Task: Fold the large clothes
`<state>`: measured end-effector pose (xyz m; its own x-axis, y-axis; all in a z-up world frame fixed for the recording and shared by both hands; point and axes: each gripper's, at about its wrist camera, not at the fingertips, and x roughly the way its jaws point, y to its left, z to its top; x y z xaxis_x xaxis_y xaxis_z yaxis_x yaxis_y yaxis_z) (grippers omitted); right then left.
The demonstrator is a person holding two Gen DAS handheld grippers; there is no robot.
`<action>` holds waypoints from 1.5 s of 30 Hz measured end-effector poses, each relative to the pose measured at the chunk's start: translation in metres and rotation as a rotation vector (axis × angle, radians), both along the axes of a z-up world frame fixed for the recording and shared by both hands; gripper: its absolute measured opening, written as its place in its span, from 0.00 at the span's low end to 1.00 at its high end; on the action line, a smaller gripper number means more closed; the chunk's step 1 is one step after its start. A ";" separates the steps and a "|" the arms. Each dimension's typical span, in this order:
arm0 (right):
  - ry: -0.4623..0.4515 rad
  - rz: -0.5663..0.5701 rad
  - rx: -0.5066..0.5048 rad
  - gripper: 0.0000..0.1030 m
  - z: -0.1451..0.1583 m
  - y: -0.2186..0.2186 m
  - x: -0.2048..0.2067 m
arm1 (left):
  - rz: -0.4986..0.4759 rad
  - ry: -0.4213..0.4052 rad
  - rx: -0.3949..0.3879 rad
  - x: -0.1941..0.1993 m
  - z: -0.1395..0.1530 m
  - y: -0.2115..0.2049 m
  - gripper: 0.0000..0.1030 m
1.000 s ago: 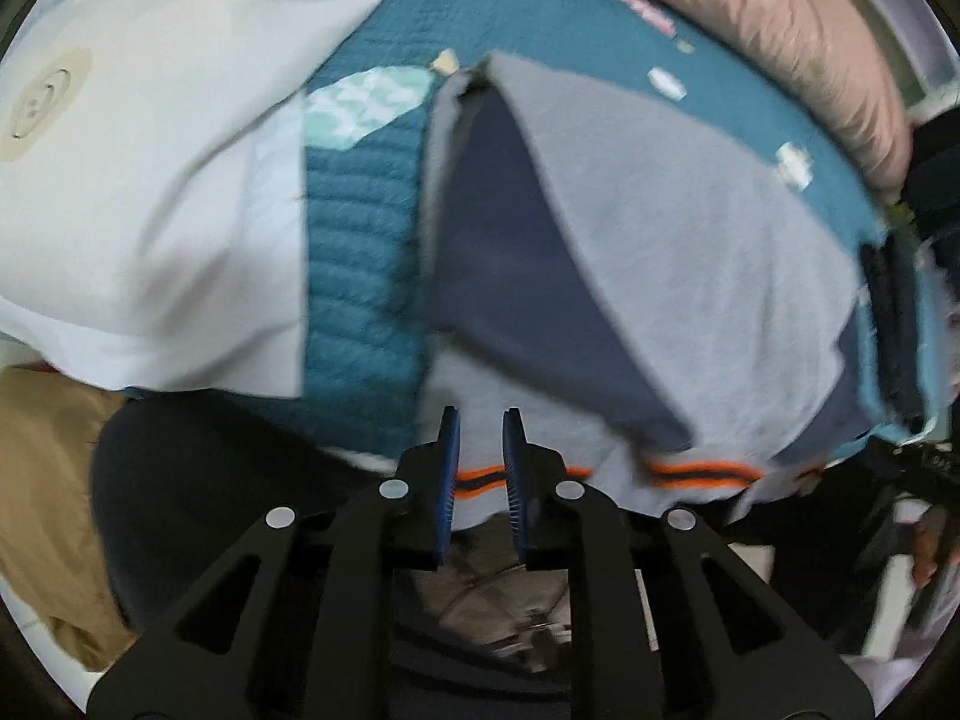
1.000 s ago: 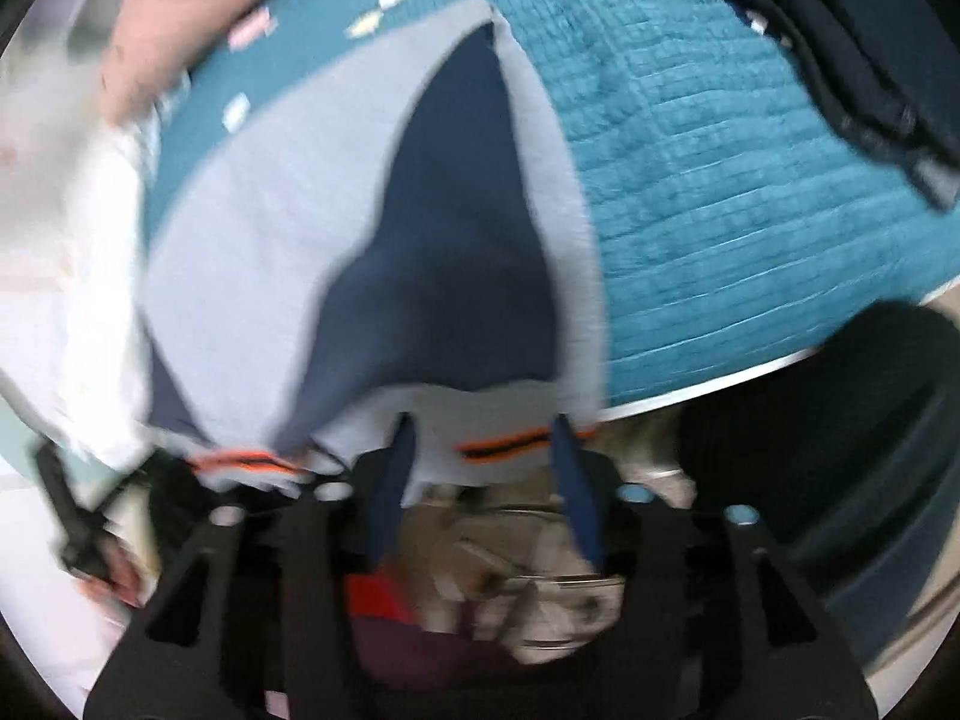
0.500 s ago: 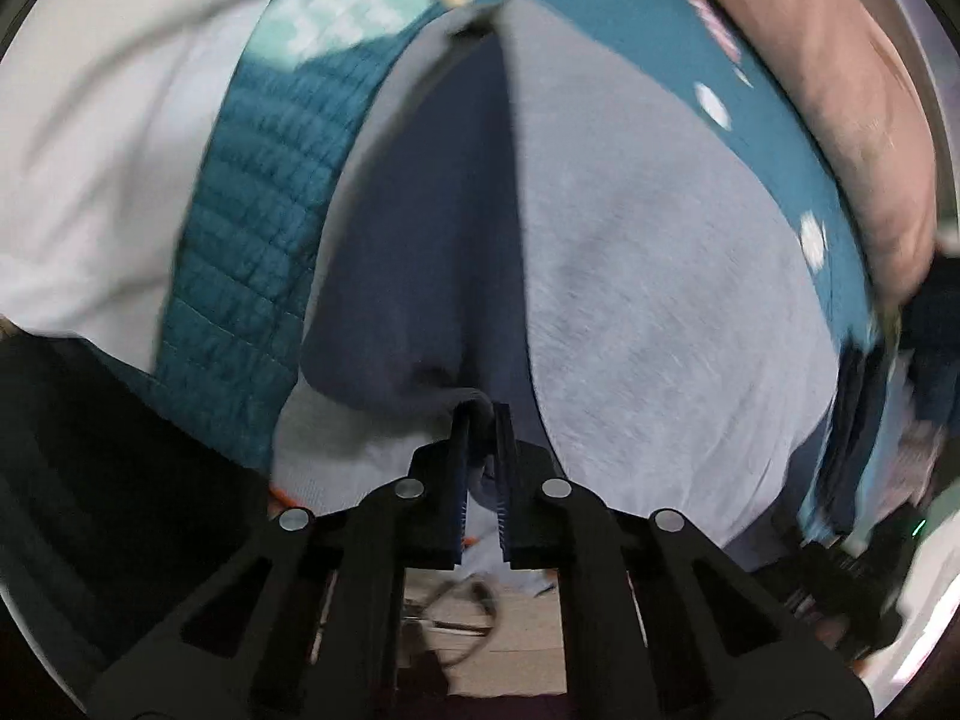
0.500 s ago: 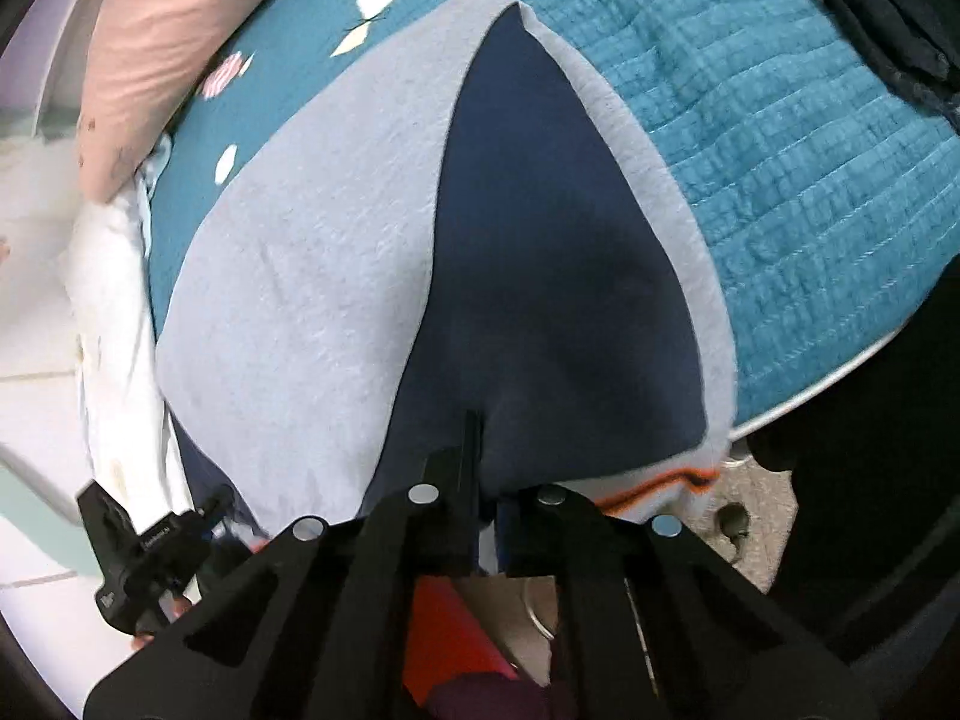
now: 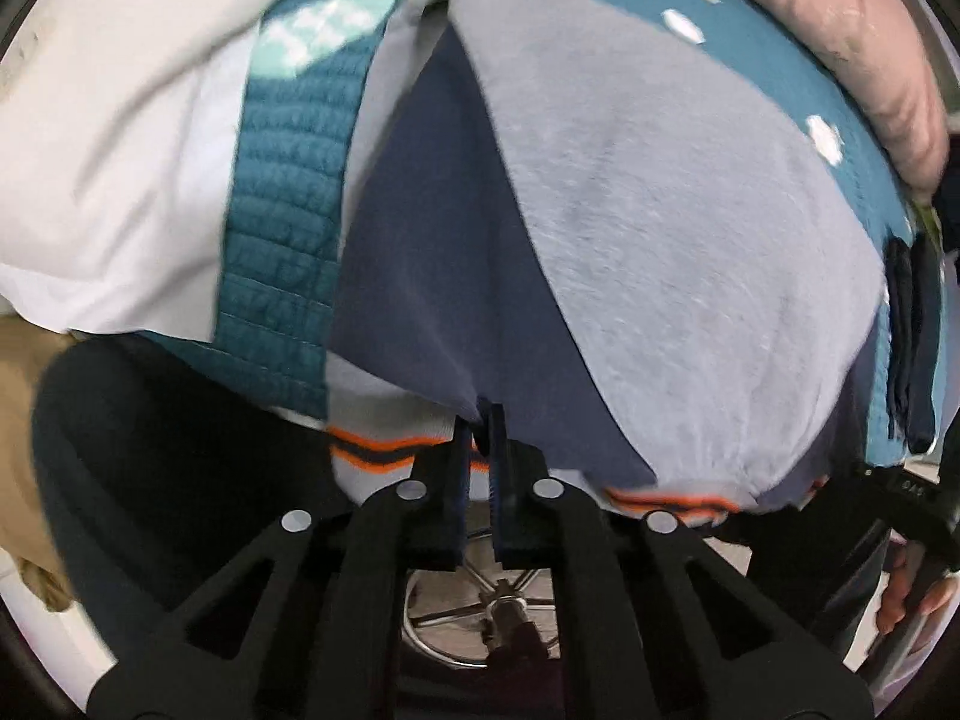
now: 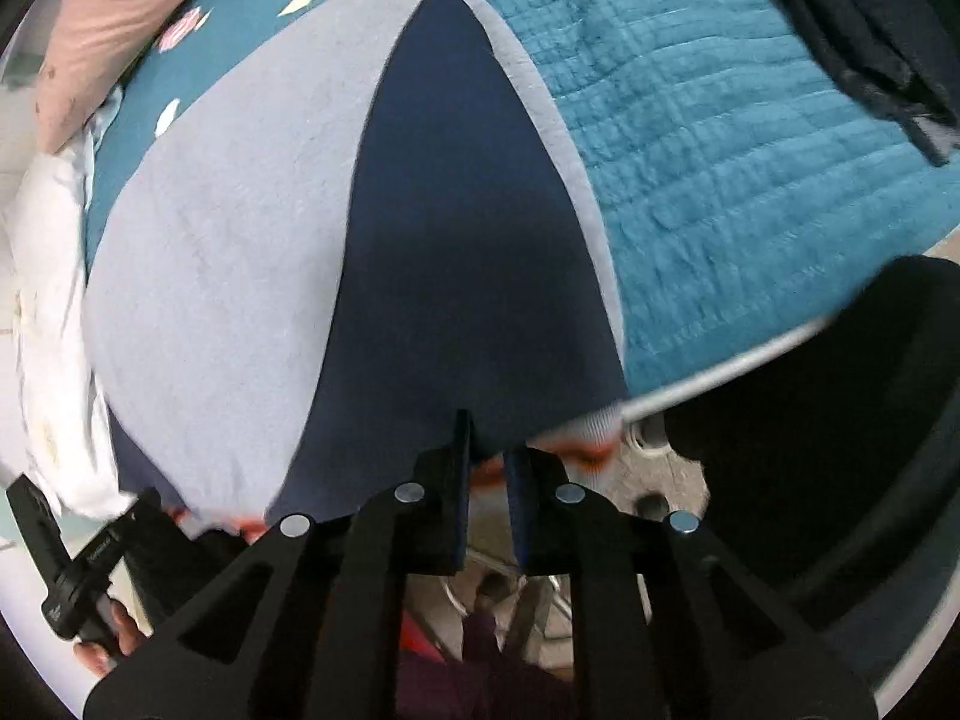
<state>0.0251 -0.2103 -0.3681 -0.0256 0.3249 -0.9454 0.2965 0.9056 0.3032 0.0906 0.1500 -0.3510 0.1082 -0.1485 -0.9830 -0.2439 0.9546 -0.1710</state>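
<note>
The grey and navy-blue knitted sweater with an orange-striped ribbed hem (image 5: 660,228) lies spread on the teal quilted bedspread (image 5: 282,228), with its hem at the bed's near edge, just ahead of both tools. A navy panel runs up the garment as a tall wedge between grey areas.

The left gripper (image 5: 480,426) points steeply down, and its blue pads are pressed almost together on the lower edge of the navy panel, just above the striped hem; a small pucker of cloth rises between the tips. In the right wrist view the same sweater (image 6: 240,228) fills the area ahead of the right gripper (image 6: 489,450). Its jaws stand narrow and are opening at this moment, with the navy fabric's lower edge between the tips; the hem to the right of them is blurred.

Beyond the sweater, left of the left gripper, white bedding (image 5: 120,150) overlaps the bedspread. A pink cushion (image 5: 852,42) lies at the far right. In the right wrist view, dark clothing (image 6: 870,30) lies on the bedspread far to the right.
</note>
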 end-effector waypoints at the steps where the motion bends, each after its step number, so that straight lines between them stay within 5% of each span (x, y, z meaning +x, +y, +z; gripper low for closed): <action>1: -0.006 0.019 0.024 0.10 0.008 0.001 -0.003 | -0.010 -0.018 -0.007 -0.002 0.008 -0.001 0.05; 7: -0.195 0.207 0.089 0.07 0.070 0.034 -0.017 | -0.130 -0.077 -0.044 0.001 0.037 -0.027 0.06; 10: -0.226 0.289 0.086 0.07 0.076 0.067 -0.011 | -0.182 -0.063 -0.018 0.004 0.035 -0.046 0.06; 14: -0.177 0.384 0.115 0.07 0.053 0.114 -0.006 | -0.263 -0.067 -0.063 0.013 0.022 -0.073 0.06; 18: -0.103 0.428 0.077 0.06 0.006 0.139 -0.001 | -0.277 0.042 -0.008 0.025 -0.028 -0.084 0.06; 19: -0.072 0.411 0.027 0.00 -0.008 0.136 -0.001 | -0.270 0.066 0.021 0.024 -0.042 -0.082 0.04; 22: -0.046 0.335 0.133 0.00 -0.018 0.114 -0.002 | -0.262 0.039 -0.021 0.021 -0.037 -0.071 0.04; 25: -0.087 0.286 -0.052 0.02 -0.005 0.072 -0.001 | -0.228 0.025 0.021 0.017 -0.024 -0.049 0.03; 28: -0.053 0.177 -0.094 0.00 -0.011 0.018 0.001 | -0.183 0.018 0.118 0.018 -0.023 -0.020 0.03; 31: -0.049 0.113 -0.001 0.00 -0.017 -0.013 -0.002 | -0.091 0.040 0.058 0.015 -0.034 0.018 0.02; 34: -0.052 0.124 -0.012 0.00 -0.018 -0.012 -0.004 | -0.011 0.048 -0.046 0.014 -0.037 0.037 0.03; 37: -0.047 0.126 -0.089 0.00 -0.007 0.002 -0.010 | -0.001 0.018 0.069 0.009 -0.022 0.041 0.03; 40: -0.050 0.145 -0.144 0.00 -0.013 0.010 -0.011 | 0.058 0.022 0.026 0.007 -0.032 0.057 0.02; 45: -0.037 0.084 -0.063 0.00 -0.035 -0.002 -0.013 | 0.073 0.021 0.035 0.008 -0.041 0.056 0.03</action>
